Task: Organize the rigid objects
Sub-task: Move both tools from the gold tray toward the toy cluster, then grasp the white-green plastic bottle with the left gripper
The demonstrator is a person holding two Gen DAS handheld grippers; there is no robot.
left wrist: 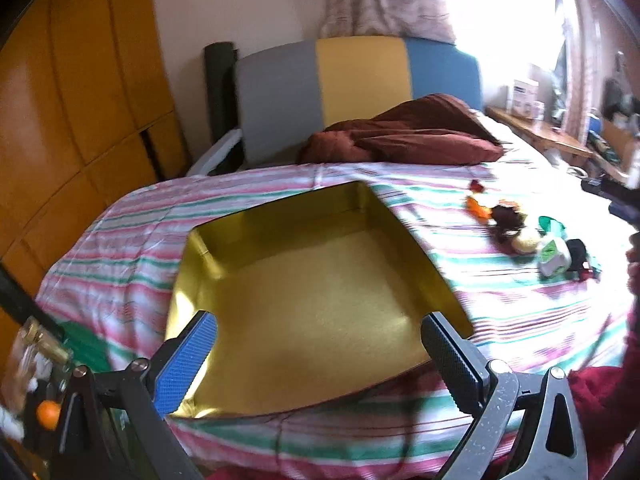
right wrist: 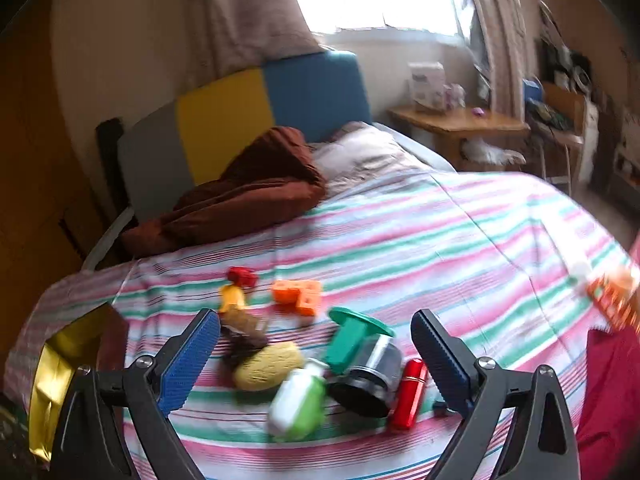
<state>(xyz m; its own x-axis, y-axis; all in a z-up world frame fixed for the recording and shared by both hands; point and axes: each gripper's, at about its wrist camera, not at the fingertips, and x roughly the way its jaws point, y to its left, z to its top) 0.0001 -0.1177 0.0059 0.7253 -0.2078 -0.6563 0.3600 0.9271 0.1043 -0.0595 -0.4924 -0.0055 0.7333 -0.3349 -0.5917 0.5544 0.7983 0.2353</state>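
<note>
Right wrist view: the right gripper (right wrist: 316, 354) hangs wide open and empty, toys clustered between its fingers on the striped bed (right wrist: 460, 240), likely choosing one. The left gripper (left wrist: 318, 350), equally spread, frames the empty gold tray (left wrist: 304, 280), ready to receive.

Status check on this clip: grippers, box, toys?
Left gripper open over the empty gold box. Right gripper open above the toy pile on the striped bedspread. Nothing held, path clear.

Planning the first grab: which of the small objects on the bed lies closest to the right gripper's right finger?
The red cylinder, lying just inside that finger; the others sit further left.
</note>
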